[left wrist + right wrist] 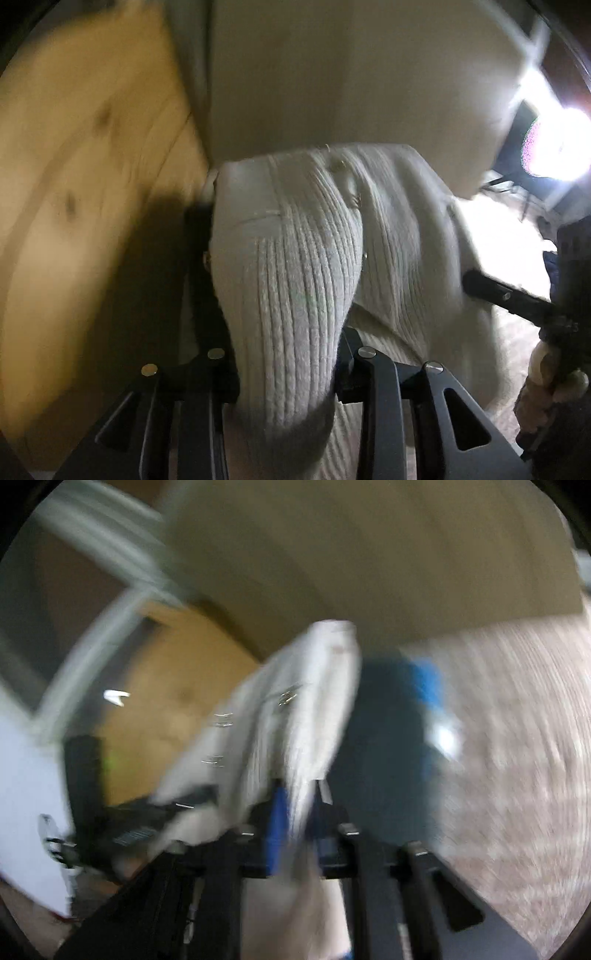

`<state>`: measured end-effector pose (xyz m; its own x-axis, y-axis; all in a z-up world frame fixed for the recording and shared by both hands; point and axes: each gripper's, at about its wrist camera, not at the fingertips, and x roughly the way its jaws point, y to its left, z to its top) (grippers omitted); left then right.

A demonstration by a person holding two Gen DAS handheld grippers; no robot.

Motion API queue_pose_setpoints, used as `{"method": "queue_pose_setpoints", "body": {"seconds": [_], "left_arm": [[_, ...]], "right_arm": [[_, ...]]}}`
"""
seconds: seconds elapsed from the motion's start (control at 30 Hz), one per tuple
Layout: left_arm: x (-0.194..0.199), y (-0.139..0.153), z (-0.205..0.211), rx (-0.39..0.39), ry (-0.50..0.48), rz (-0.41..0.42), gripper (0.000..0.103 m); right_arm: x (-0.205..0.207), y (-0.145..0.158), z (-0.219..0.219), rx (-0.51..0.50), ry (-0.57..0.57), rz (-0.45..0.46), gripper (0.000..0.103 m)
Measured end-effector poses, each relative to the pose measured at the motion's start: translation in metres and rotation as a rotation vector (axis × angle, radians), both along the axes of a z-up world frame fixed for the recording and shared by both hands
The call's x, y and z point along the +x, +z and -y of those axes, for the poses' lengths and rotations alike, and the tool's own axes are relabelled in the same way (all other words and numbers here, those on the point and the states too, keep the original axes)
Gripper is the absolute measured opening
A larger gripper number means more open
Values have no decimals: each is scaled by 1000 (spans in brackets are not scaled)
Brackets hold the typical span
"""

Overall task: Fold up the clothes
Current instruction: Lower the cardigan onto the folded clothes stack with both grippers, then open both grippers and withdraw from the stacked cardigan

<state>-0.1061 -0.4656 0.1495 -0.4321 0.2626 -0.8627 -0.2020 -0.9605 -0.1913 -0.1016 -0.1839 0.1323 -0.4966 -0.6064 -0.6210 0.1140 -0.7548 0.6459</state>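
A white ribbed knit garment [291, 266] with small buttons bulges up between the fingers of my left gripper [280, 295], which is shut on a thick fold of it. The rest of the cloth stretches off to the right, where the black right gripper [509, 295] sits in a person's hand [543, 387]. The right wrist view is heavily blurred. There the same white garment [306, 709] runs up from my right gripper [295, 808], whose blue pads [277, 819] pinch a thin bunch of cloth. The garment hangs off any surface.
A pale wooden surface [74, 177] lies at the left and a beige panel [332, 74] behind. A bright lamp [561, 147] glares at the right. The right wrist view shows a mottled carpet [517, 738], a blue object [428, 686] and a white frame [110, 554].
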Motion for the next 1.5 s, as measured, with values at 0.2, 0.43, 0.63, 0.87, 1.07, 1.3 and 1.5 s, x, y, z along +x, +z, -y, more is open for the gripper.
{"method": "queue_pose_setpoints", "body": {"seconds": [0.2, 0.43, 0.63, 0.87, 1.07, 1.3, 1.5], "left_arm": [[21, 20, -2, -1, -47, -66, 34], [61, 68, 16, 44, -26, -182, 34], [51, 34, -4, 1, -93, -101, 34], [56, 3, -5, -57, -113, -13, 37], [31, 66, 0, -1, -51, -135, 37], [-57, 16, -34, -50, -3, -46, 37], [-95, -24, -22, 19, 39, 32, 42]], "right_arm": [[5, 3, -9, 35, 66, -7, 10], [11, 60, -10, 103, 120, -158, 11], [2, 43, 41, 246, 322, -124, 17], [-9, 11, 22, 374, 342, 30, 17], [-23, 64, 23, 263, 316, -120, 17], [-84, 48, 54, 232, 190, -139, 18], [-110, -10, 57, 285, 169, -16, 18]]}}
